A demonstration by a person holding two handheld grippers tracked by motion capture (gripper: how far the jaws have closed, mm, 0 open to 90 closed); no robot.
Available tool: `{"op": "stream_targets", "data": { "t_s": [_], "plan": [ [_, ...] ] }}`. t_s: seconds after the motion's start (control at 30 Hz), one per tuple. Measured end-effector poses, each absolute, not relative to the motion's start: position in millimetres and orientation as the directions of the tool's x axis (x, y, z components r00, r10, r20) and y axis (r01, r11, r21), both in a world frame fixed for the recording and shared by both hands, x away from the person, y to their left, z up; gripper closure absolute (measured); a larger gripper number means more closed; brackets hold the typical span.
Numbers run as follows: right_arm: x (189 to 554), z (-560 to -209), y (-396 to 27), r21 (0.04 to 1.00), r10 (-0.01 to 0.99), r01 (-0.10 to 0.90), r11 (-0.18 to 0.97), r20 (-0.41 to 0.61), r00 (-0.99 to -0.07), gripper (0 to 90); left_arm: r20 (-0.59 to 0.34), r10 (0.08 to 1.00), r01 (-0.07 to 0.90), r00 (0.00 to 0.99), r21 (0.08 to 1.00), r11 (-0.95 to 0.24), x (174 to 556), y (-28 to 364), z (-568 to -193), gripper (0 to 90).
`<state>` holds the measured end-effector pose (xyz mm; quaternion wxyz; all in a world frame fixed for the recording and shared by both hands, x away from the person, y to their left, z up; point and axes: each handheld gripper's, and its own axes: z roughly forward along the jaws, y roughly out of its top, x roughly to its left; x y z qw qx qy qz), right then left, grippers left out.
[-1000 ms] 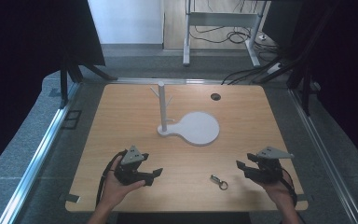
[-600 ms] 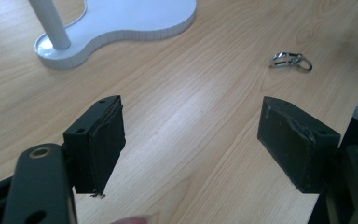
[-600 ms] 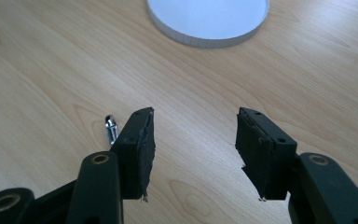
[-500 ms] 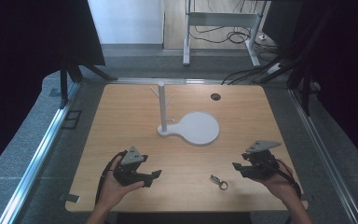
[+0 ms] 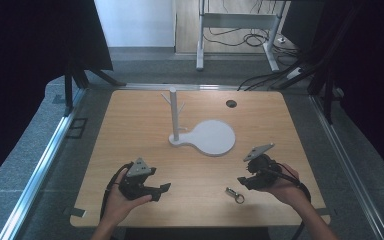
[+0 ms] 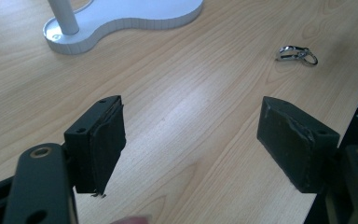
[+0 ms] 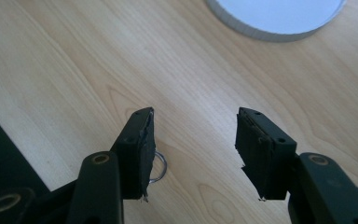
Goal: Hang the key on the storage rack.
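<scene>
Both sets of tongs are hanging just over the near edge of the wooden bench (image 5: pixel 130 130). The left tongs (image 5: pixel 159 191) are spread wide with nothing between them, and the right tongs (image 5: pixel 244 181) are open too, right above a little metal key clip (image 5: pixel 235 194). A white stand (image 5: pixel 207 137) with a pegged post sits mid-bench, farther back.

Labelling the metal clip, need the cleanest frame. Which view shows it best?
Left gripper view: the metal clip lies whole and unblocked on the table. The high view has it tiny, near the right gripper. In the right gripper view just a ring edge peeks from behind a jaw.
</scene>
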<state>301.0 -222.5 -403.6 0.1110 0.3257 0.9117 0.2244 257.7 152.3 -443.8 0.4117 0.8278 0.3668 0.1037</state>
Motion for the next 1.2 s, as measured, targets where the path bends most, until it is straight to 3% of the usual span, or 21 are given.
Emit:
{"op": "stream_targets", "data": {
  "t_s": [0.47, 1.2],
  "plan": [
    [304.7, -425.7, -203.0, 0.352, 0.598, 0.552, 0.756, -0.029, -0.801, 49.0, -0.135, 0.695, 0.538, 0.707, 0.74, -0.404, 258.5, 151.5, -449.4, 23.9],
    [310.6, -462.4, -186.5, 0.23, 0.575, 0.558, 0.797, -0.005, -0.818, 65.2, -0.141, 0.695, 0.556, 0.705, 0.719, -0.418, 259.6, 149.3, -455.4, 24.0]
  ]
}}
